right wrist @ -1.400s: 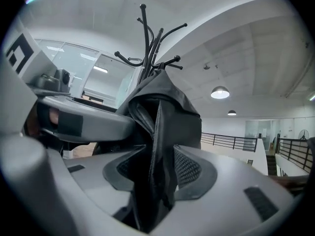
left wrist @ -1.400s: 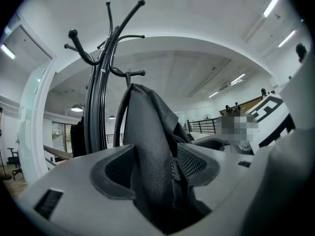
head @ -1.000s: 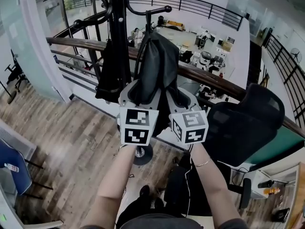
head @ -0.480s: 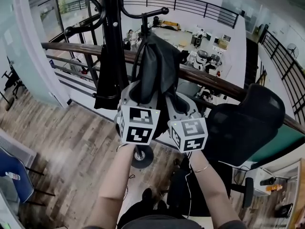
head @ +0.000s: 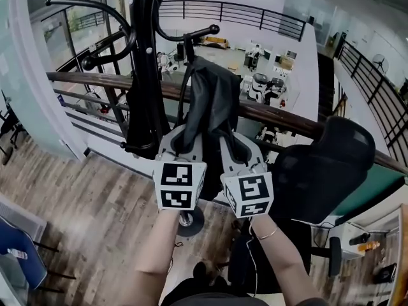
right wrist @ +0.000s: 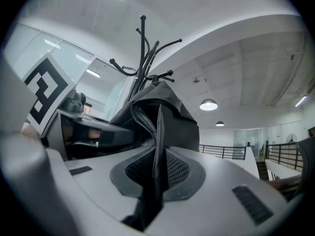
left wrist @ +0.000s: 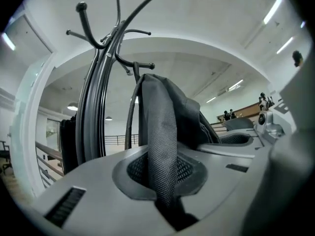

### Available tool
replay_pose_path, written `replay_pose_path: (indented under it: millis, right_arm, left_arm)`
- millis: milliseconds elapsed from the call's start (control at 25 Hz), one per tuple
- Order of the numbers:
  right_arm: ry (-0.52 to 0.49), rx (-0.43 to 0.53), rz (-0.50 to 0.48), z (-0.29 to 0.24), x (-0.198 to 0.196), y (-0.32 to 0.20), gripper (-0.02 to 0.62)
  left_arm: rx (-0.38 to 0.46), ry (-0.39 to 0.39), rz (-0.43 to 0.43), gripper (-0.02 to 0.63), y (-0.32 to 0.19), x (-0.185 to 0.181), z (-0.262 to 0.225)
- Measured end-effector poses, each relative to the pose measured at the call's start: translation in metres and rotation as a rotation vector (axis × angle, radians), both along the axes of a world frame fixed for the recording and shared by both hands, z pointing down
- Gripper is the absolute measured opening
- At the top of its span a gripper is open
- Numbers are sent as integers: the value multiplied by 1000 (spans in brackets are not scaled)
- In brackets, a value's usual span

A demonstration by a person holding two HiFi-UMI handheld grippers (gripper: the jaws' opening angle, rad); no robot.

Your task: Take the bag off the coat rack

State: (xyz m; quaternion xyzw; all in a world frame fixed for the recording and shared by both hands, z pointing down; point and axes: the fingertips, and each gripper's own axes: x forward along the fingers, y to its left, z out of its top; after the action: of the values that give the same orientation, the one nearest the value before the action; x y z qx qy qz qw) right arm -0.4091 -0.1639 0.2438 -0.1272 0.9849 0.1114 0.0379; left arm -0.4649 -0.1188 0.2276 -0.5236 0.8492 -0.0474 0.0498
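A dark grey bag [head: 210, 101] hangs by its strap from a hook [head: 199, 33] of the black coat rack [head: 141, 37]. Both grippers are at its lower part, side by side. My left gripper [head: 186, 132] has just been closing and is shut on a woven fold of the bag [left wrist: 162, 132]. My right gripper [head: 231, 142] has also been closing, and it pinches a thin fold of the bag [right wrist: 160, 132] between its pads. In the left gripper view the rack's pole [left wrist: 93, 107] stands just left of the bag.
A second dark garment [head: 143, 113] hangs on the rack's left side. A wooden handrail [head: 287, 116] runs behind the rack, with an open lower floor beyond. A black office chair [head: 325, 164] stands close on the right. The rack's round base [head: 189, 220] is by the person's feet.
The left gripper's jaws have narrowed onto the bag. The right gripper has edged up a little, still on the bag. The bag stays on its hook.
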Motion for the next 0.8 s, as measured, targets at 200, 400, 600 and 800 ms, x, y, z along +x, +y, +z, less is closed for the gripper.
replay_pose_path:
  millis: [200, 400, 600, 800]
  right_arm:
    - [-39, 71, 45, -18, 10, 0, 35]
    - [-69, 102, 69, -37, 19, -2, 35]
    - [-102, 123, 96, -50, 28, -1, 34]
    - [-134, 146, 116, -64, 37, 0, 34]
  left_arm:
    - [76, 30, 52, 51, -3, 7, -14]
    - [138, 41, 87, 50, -7, 14, -31]
    - [169, 29, 121, 49, -9, 22, -47]
    - [189, 3, 147, 49, -11, 31, -62]
